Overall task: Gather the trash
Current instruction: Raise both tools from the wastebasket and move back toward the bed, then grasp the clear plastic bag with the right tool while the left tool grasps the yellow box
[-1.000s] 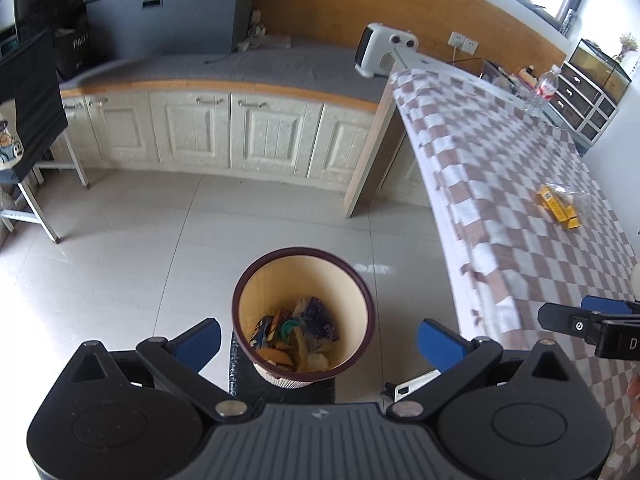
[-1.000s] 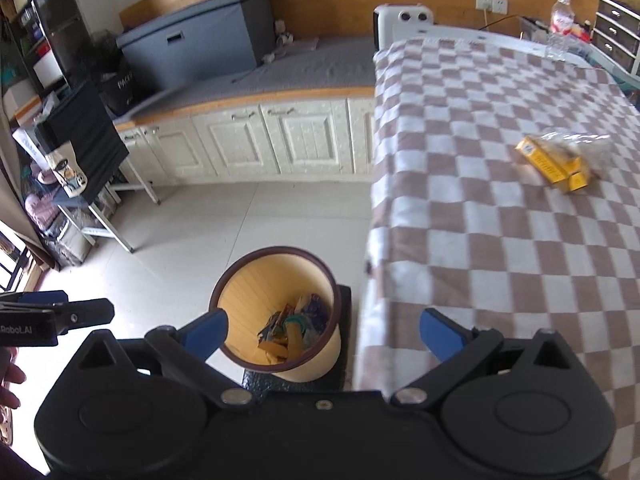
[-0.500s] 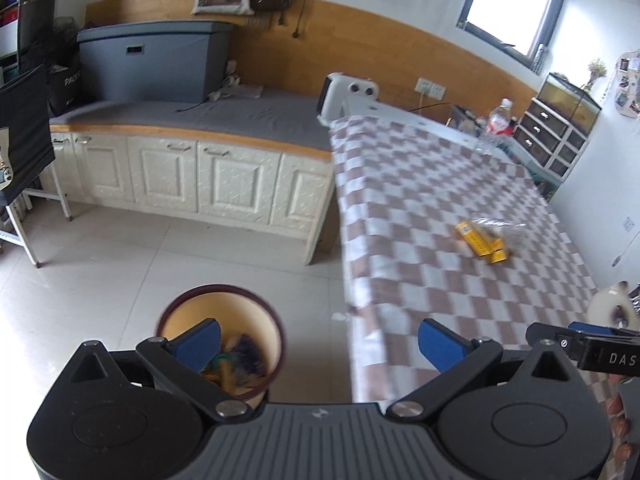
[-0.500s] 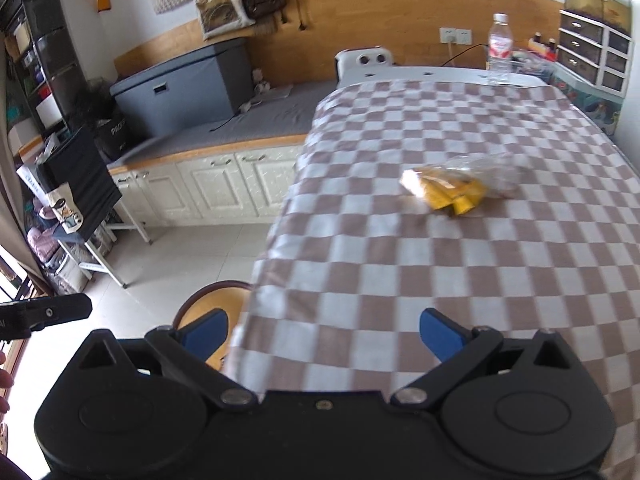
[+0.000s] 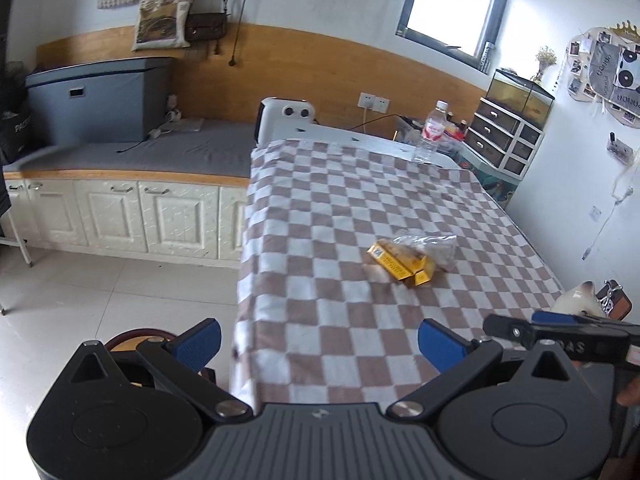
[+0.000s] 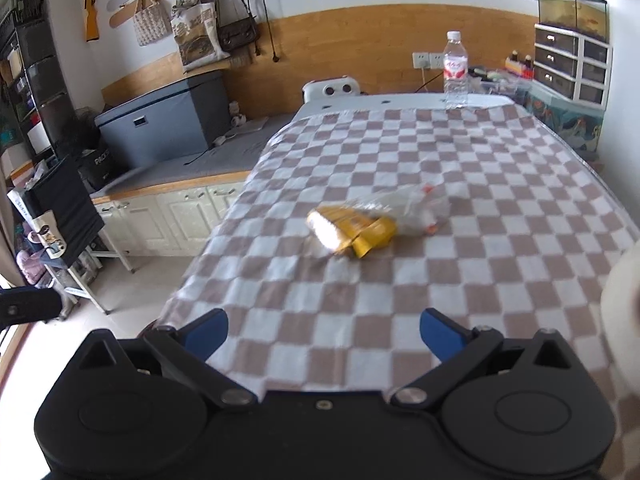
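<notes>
Trash is seen on the checked cloth (image 5: 320, 216) of the tabletop: a yellow packet (image 5: 401, 265) lying flat, with a crumpled clear plastic bag (image 5: 430, 246) touching its far side. In the right wrist view the same yellow packet (image 6: 352, 228) and clear plastic bag (image 6: 404, 208) are shown blurred, ahead of the right gripper (image 6: 323, 334). The jaws of the right gripper are spread wide and nothing is held between them. The left gripper (image 5: 319, 340) is held over the near edge of the tabletop, its jaws likewise wide apart and empty. Below the left gripper, on the tiled floor (image 5: 80, 300), part of the dark rim of a bin (image 5: 140, 336) is visible beside the hanging cloth. A water bottle (image 5: 430, 132) is stood upright at the far end of the tabletop, well apart from the trash.
</notes>
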A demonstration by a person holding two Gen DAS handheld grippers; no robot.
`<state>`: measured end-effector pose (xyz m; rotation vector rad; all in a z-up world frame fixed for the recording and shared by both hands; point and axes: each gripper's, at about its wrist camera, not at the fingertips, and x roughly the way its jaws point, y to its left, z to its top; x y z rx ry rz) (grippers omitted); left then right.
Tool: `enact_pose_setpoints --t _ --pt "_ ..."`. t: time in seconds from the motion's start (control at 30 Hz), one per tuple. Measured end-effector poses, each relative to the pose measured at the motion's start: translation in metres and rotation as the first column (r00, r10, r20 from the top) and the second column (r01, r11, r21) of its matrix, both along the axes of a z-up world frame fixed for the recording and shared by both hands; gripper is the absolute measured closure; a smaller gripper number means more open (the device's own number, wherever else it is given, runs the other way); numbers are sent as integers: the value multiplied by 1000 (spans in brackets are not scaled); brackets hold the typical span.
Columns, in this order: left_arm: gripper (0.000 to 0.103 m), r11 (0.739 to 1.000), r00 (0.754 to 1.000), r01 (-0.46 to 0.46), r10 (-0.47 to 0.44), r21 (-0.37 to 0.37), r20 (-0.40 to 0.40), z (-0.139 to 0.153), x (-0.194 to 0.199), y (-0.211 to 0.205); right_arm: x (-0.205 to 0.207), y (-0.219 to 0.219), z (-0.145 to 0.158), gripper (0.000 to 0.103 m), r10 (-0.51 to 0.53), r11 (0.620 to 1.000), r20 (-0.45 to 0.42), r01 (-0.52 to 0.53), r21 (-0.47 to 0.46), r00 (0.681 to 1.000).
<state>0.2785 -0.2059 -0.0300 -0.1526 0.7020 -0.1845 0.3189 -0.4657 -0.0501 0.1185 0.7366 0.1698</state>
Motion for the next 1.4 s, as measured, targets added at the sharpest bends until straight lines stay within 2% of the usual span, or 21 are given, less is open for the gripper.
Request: enact_pose_setpoints --t 0.17,0.33,0.4,0.43,0.5,0.6,0.7,0.83,0.87,0.97,1.03,1.1,1.4 --pt "0 1000 1000 14 -14 15 4 1 17 -19 39 -30 -8 0 -41 999 24 41 0 999" --pt "0 1000 1000 12 -11 29 -13 -4 34 -28 79 -55 -14 1 -59 997 29 58 44 998" --pt "0 999 1000 12 -11 35 -24 -7 41 -31 96 -62 -18 12 -61 995 28 59 80 998" --pt "0 999 1000 12 -11 35 -30 -9 45 -33 106 -66 -21 15 -60 992 15 58 110 998" --pt "0 999 999 14 -12 36 -37 -11 52 -36 127 -73 -29 29 -78 981 -21 81 176 997" --pt "0 999 999 22 -20 48 -45 -13 59 -41 156 -81 -42 42 -109 960 -67 122 252 992" --pt "0 998 998 28 -25 53 -58 -17 66 -43 179 -86 -52 45 -172 940 -107 195 280 979" --pt "0 998 996 51 -47 48 -71 -22 77 -49 201 -89 -64 45 -189 918 -137 225 327 972" --pt "0 997 996 58 -55 45 -73 -24 81 -51 206 -89 -68 47 -189 911 -152 231 341 970" --pt "0 996 994 85 -83 33 -73 -27 92 -57 213 -90 -75 77 -185 900 -189 243 363 965" --pt "0 993 992 111 -109 29 -69 -29 101 -62 211 -92 -75 82 -182 896 -177 237 376 967" --pt "1 989 987 146 -144 25 -66 -32 112 -68 205 -96 -72 93 -190 895 -156 237 379 969" --pt "1 948 949 315 -313 54 -49 -52 171 -110 165 -123 -53 100 -274 902 -71 282 327 959"
